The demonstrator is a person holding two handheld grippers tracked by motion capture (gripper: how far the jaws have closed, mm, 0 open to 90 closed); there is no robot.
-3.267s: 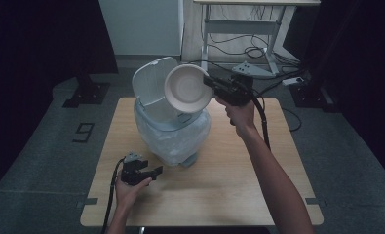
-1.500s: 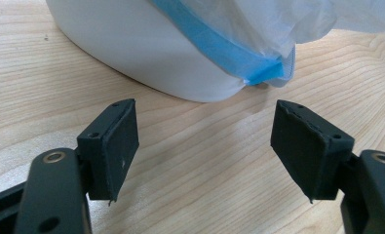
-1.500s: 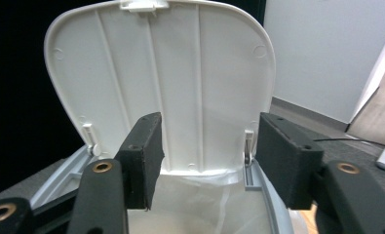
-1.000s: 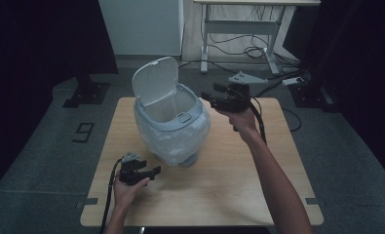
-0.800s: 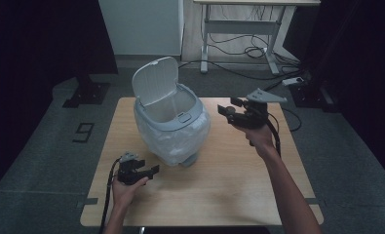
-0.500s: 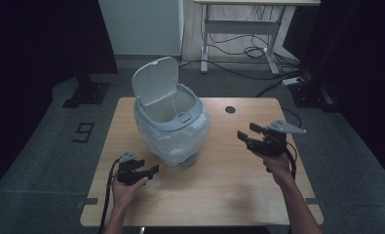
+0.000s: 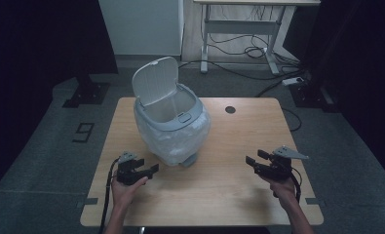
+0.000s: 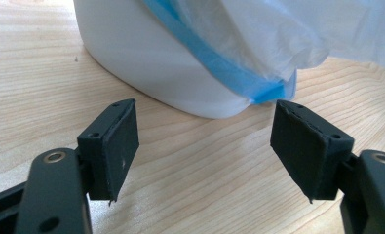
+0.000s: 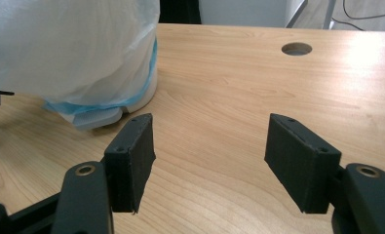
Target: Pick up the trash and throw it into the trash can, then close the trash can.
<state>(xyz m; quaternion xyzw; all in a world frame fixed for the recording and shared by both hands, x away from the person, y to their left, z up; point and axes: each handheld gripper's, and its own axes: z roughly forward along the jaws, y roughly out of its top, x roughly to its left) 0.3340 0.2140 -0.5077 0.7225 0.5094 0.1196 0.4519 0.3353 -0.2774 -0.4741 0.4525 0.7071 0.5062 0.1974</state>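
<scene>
A white bin (image 7: pixel 173 129) lined with a pale plastic bag stands on the left half of the wooden table (image 7: pixel 229 195), its lid (image 7: pixel 155 80) tipped up and back. My left gripper (image 7: pixel 148 169) rests low at the table's front left, open and empty, pointing at the bin's base (image 8: pixel 151 58) where the bag's blue edge (image 8: pixel 229 73) hangs. My right gripper (image 7: pixel 251 160) is low over the table's front right, pointing left. In the right gripper view its jaws stand open and empty (image 9: pixel 209 146), with the bagged bin (image 9: pixel 68 53) ahead on the left.
A round cable hole (image 7: pixel 230 109) sits in the table's far right part. Behind the table are a desk frame (image 7: pixel 239 29), cables and a power strip (image 7: pixel 297 80) on the floor. Dark curtains stand at both sides.
My right gripper held a white bowl over the bin, then was empty beside it, and has dropped back to the table's front right. My left gripper has stayed put.
</scene>
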